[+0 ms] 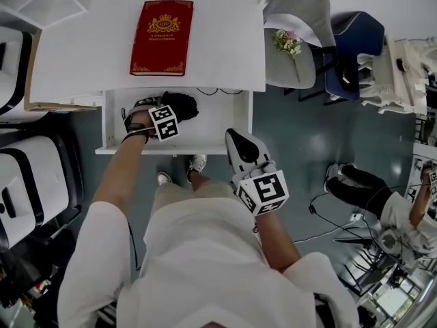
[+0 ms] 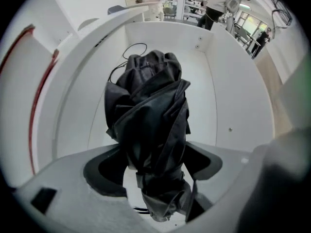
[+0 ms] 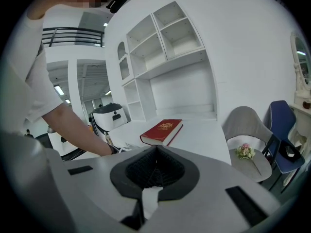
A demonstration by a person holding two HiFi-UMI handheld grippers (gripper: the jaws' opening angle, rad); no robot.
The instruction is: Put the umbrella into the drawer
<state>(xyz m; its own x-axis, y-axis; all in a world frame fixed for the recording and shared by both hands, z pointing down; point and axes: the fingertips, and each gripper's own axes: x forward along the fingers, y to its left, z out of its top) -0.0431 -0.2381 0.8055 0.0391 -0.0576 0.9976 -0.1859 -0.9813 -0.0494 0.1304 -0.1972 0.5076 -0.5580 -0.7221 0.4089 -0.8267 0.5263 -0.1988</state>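
The black folded umbrella (image 1: 183,106) lies in the open white drawer (image 1: 171,150) under the desk. In the left gripper view the umbrella (image 2: 150,120) runs lengthwise along the drawer floor (image 2: 233,106), its strap end nearest the camera. My left gripper (image 1: 167,115) points straight down over it. The left gripper (image 2: 153,171) straddles the umbrella with its jaws spread wide, and the dark pads (image 2: 99,171) stand clear of the fabric. My right gripper (image 1: 235,137) hovers in front of the drawer's right end. The right gripper (image 3: 155,152) is shut with nothing in it.
A red book (image 1: 162,37) lies on the white desk (image 1: 225,46) above the drawer. A grey chair (image 1: 293,19) with a small flower bunch (image 1: 287,41) and a blue chair (image 1: 355,39) stand to the right. A white machine (image 1: 27,183) is at left. Another person (image 1: 382,197) sits on the floor at right.
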